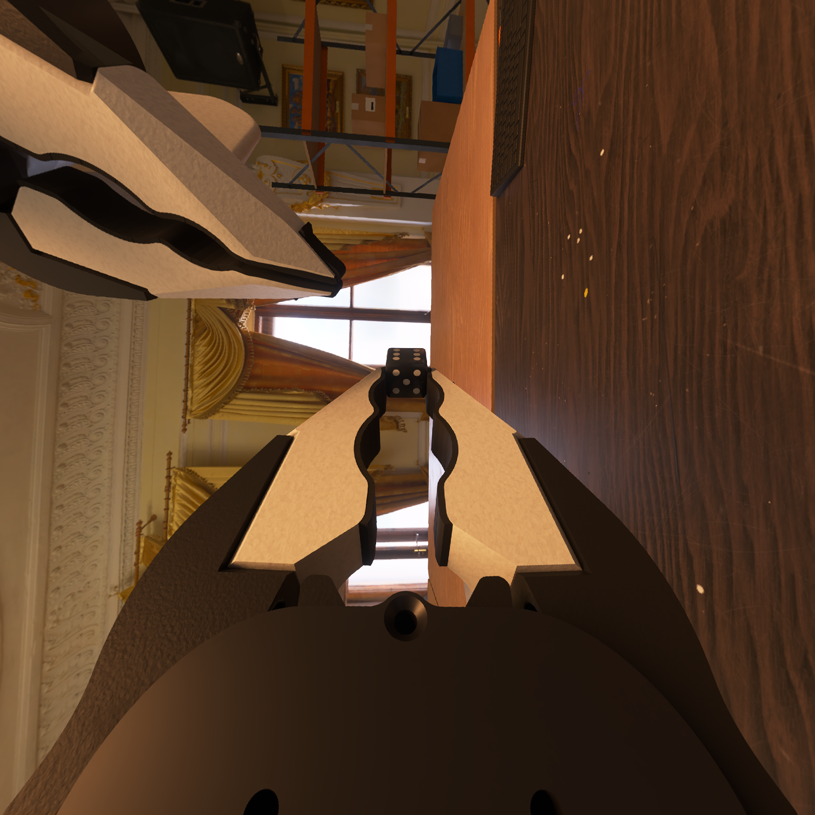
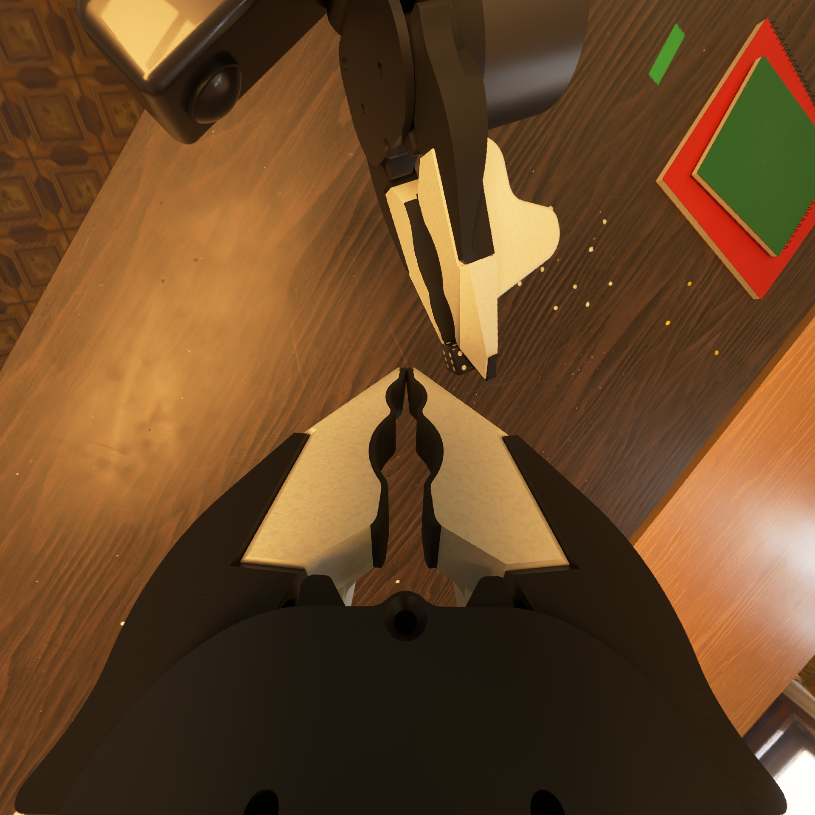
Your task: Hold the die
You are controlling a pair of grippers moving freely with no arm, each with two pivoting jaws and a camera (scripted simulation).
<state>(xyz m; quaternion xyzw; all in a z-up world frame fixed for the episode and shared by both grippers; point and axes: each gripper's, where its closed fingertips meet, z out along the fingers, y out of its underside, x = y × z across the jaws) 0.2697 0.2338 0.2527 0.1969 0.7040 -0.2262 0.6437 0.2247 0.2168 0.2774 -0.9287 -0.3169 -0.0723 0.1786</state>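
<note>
The die (image 1: 406, 374), black with white pips, is sitting pinched between the very tips of the left tool (image 1: 406, 375), its two pale fingers pressing on opposite faces while part of the cube is sticking out past them. In the right wrist view the same die (image 2: 454, 362) is showing at the end of the left tool (image 2: 463, 359), lifted clear above the desk (image 2: 176, 308) rather than resting on it, though how high is hard to judge from this angle.

The right tool (image 2: 405, 372) is standing narrowed to its limit, tips meeting and gripping nothing, just beside the die but apart from it. In the left wrist view this right tool (image 1: 336, 277) is reaching in from the upper left, its fingertips likewise pressed together, well apart from the die.

The dark wooden desk is carrying pale and yellow specks near the tools. Toward its far corner a red spiral notebook (image 2: 688, 185) is lying with a green pad (image 2: 758, 154) stacked on it, and a small green strip (image 2: 667, 54) is lying near them. A black mesh mat (image 1: 511, 97) is lying flat on the desk in the left wrist view.
</note>
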